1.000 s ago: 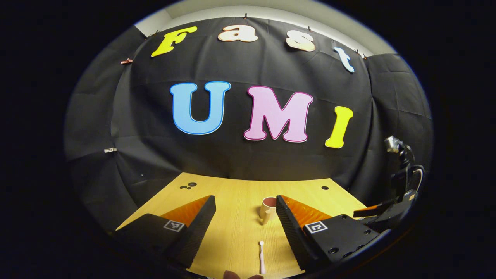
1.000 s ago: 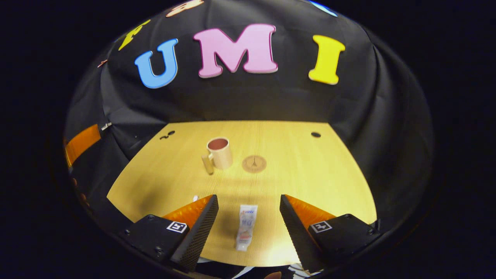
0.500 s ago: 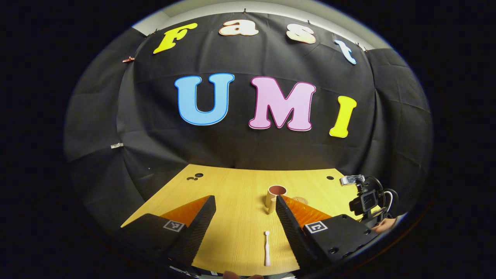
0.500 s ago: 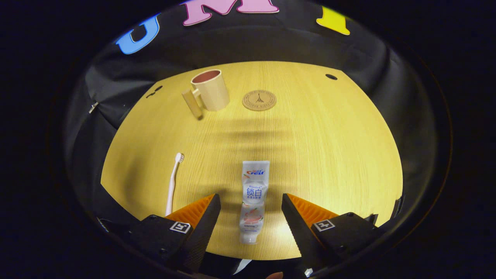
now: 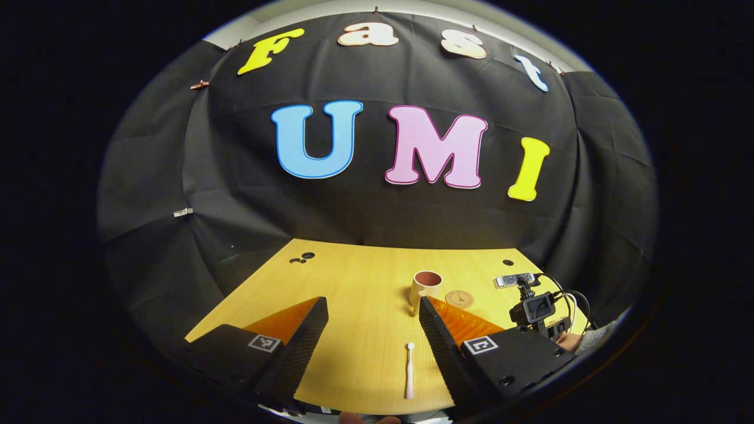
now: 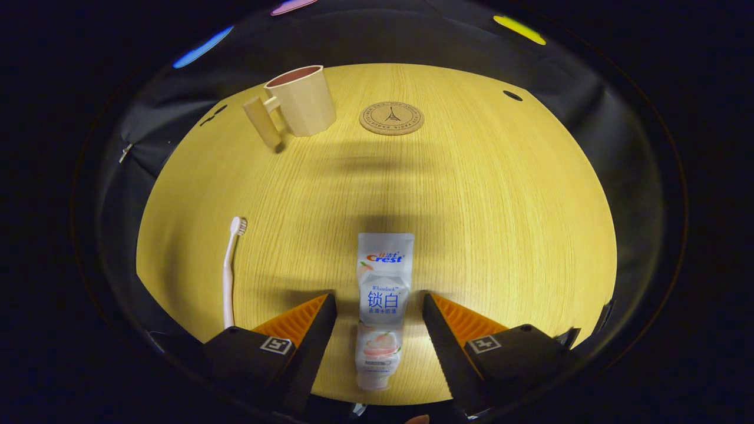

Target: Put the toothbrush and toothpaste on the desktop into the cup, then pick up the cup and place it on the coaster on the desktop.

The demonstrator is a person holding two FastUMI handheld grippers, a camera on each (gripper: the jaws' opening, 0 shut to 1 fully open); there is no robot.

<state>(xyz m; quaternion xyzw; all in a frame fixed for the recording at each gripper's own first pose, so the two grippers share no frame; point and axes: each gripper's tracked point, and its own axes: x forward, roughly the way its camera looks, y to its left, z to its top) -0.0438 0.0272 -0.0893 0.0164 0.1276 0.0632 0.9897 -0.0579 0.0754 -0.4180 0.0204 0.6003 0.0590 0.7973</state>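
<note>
Toothbrush (image 6: 228,272) left of toothpaste (image 6: 380,306)

Left gripper (image 5: 373,330) open, low centre; toothbrush (image 5: 409,371) lies between its fingers (untouched); cup (image 5: 425,287) beyond, coaster (image 5: 459,298) beside.

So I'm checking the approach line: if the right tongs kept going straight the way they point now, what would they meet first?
Probably the toothpaste tube. It lies lengthwise between the open right tongs, untouched on the desktop. Depth is unclear, so the fingers might reach the wood beside it first.
</note>
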